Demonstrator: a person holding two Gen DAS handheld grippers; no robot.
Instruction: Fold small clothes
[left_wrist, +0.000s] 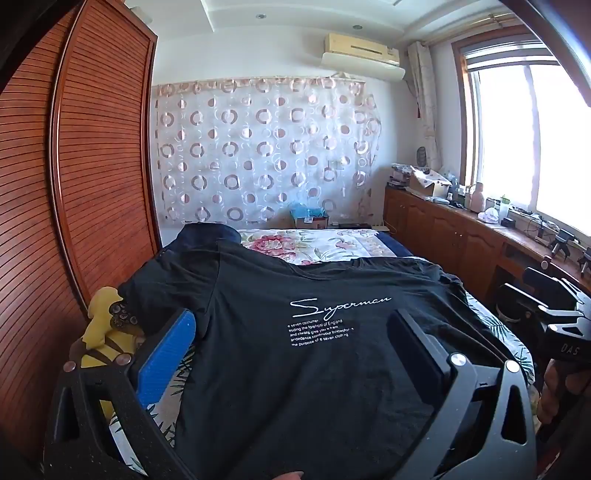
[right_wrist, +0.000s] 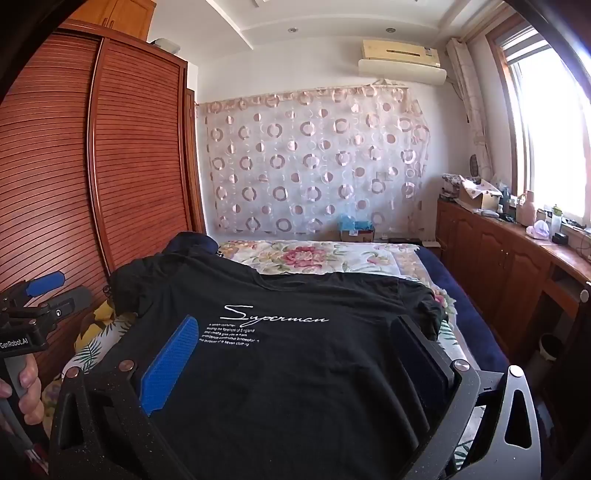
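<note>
Hovering low over the bed, both grippers have their fingers spread wide and released, grasping nothing. Left gripper (left_wrist: 291, 332): blue pad on one finger, dark pad on the other, both above the fabric, contact not clear. Right gripper (right_wrist: 295, 336): same posture, over the shirt's lower half. Black T-shirt (left_wrist: 314, 369) lies spread flat, front up, white "Superman" print (left_wrist: 340, 304) readable, collar toward the far end. Beneath it, floral bedspread (left_wrist: 332, 245). Yellow toy (left_wrist: 101, 325) sits at the shirt's left sleeve. Beyond: slatted wooden wardrobe (left_wrist: 99, 166), circle-patterned curtain (left_wrist: 258, 147), air conditioner (left_wrist: 362, 51), window (left_wrist: 524, 140).
</note>
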